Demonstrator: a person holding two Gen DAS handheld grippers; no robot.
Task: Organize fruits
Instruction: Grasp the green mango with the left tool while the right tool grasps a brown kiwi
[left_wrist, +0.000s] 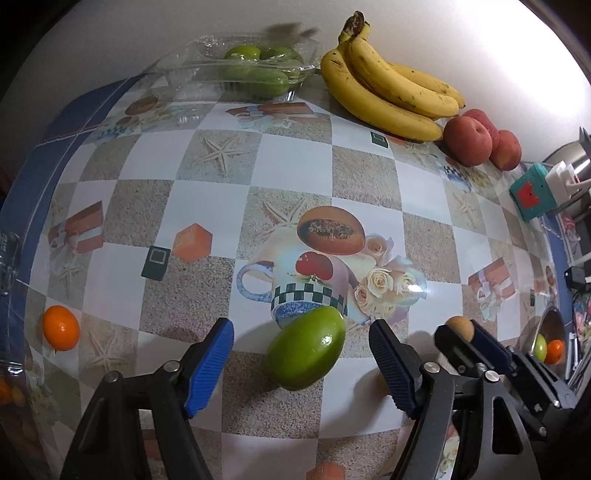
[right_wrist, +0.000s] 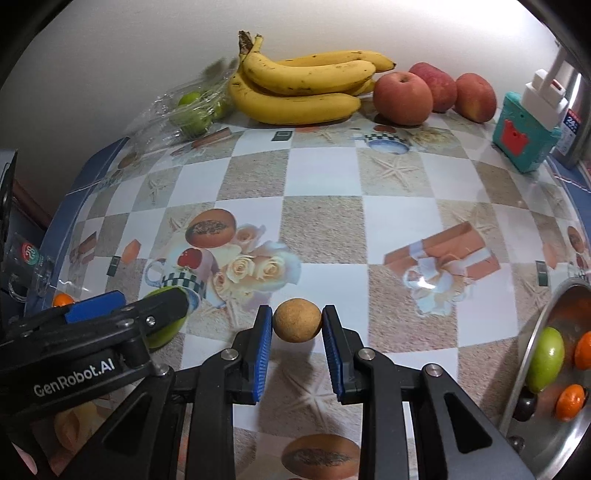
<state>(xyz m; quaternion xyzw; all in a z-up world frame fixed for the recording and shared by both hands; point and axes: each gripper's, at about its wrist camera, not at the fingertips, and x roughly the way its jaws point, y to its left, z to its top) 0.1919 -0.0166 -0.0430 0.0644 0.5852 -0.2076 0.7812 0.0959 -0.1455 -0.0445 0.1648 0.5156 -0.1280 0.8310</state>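
Ribbed blue pads (right_wrist: 264, 350) pinching rough tan round fruit (right_wrist: 297, 319), glossy green oval fruit (left_wrist: 306, 352)

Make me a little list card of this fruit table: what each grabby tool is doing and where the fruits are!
left tool: open, around the green fruit on the table, not squeezing
right tool: shut on the small brown fruit
metal bowl: right edge, holds green and orange fruits
bananas: back, by the wall
red apples: right of the bananas
loose orange fruit: left edge
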